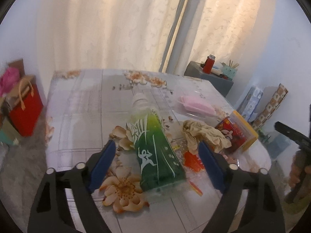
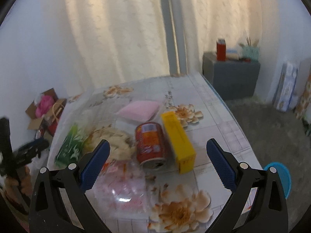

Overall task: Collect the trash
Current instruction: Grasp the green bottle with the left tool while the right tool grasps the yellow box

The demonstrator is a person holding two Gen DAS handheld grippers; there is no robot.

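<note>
A green plastic bottle (image 1: 155,151) lies on the flowered table (image 1: 81,106), cap pointing away, between the blue pads of my left gripper (image 1: 157,144). The pads stand apart from it, so this gripper is open. To its right lie crumpled brown paper (image 1: 202,134), a red can (image 1: 231,134) and a yellow box (image 1: 246,130). My right gripper (image 2: 157,142) is open above the red can (image 2: 150,145) and the yellow box (image 2: 178,139), holding nothing. The brown paper (image 2: 112,137) and the green bottle (image 2: 71,145) lie left of the can.
A pink packet (image 2: 140,109) lies behind the can, a clear plastic bag (image 2: 124,186) in front. A blue bin (image 2: 279,176) stands past the table's right edge. A red bag (image 1: 25,112) and boxes sit on the floor left, a grey cabinet (image 2: 231,77) at the back right.
</note>
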